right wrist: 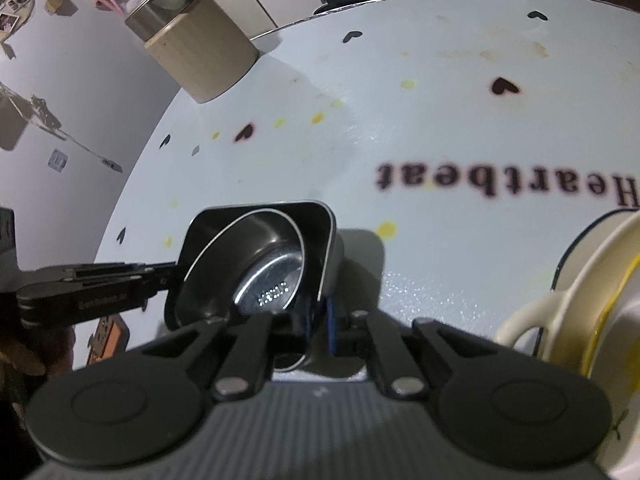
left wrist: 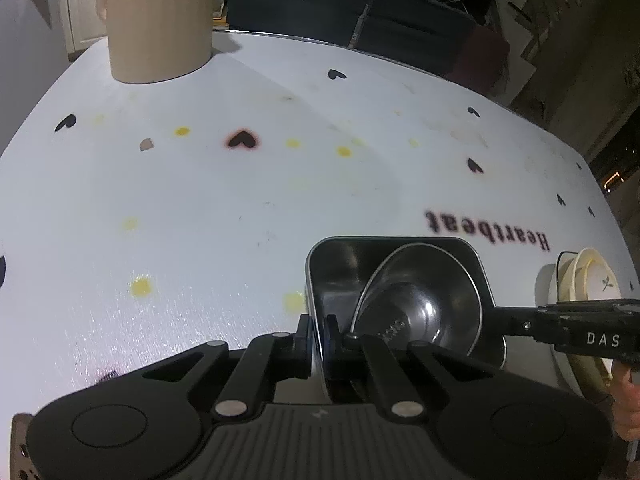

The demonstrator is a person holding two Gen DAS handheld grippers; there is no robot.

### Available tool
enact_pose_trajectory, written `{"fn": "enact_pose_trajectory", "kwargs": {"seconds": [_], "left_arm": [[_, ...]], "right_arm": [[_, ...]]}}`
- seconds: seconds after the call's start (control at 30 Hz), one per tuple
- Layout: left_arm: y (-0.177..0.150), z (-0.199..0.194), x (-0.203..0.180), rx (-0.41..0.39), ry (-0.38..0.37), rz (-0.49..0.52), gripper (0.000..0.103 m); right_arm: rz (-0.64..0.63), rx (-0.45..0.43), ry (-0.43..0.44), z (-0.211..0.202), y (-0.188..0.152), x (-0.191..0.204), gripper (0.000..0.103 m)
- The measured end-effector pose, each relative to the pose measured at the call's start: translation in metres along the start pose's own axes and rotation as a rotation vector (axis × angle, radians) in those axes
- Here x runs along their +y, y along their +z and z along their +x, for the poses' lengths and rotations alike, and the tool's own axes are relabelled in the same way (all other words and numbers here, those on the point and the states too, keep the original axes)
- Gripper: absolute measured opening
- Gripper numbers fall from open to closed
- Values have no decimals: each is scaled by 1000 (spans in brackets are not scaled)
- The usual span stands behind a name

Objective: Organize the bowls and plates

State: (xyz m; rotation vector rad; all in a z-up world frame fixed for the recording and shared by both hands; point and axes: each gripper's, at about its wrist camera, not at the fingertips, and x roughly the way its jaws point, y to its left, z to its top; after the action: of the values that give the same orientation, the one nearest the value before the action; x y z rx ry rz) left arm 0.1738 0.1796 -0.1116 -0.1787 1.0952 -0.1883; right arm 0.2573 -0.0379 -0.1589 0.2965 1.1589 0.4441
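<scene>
With both the left tongs (left wrist: pixel 318 330) and right tongs (right wrist: pixel 318 318) pinching opposite walls of the rectangular steel container (left wrist: pixel 332 276) holding a tilted round bowl (left wrist: pixel 424 300), the person should lift evenly off the tabletop (left wrist: pixel 200 200) lest it tip.

Near wall of steel container (left wrist: pixel 320 344) hidden behind gripper body in both wrist views. Cream dish stack (right wrist: pixel 592 296) cut by right frame edge. "Heartbeat" lettering (right wrist: pixel 500 186) blurred, last letter clipped. Tan canister (left wrist: pixel 160 20) top cut off.
</scene>
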Motion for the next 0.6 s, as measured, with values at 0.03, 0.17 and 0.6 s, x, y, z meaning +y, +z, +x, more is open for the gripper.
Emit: {"fn": "enact_pose_trajectory", "kwargs": {"seconds": [0.03, 0.17, 0.6], "left_arm": [[-1, -2, 0, -4, -5, -7, 6], [-1, -12, 1, -37, -21, -38, 6], [-3, -53, -27, -160, -110, -129, 7]], "right_arm": [[3, -5, 1, -1, 0, 0, 8], [15, -22, 7, -6, 1, -2, 6], [6, -147, 70, -62, 2, -10, 5]]}}
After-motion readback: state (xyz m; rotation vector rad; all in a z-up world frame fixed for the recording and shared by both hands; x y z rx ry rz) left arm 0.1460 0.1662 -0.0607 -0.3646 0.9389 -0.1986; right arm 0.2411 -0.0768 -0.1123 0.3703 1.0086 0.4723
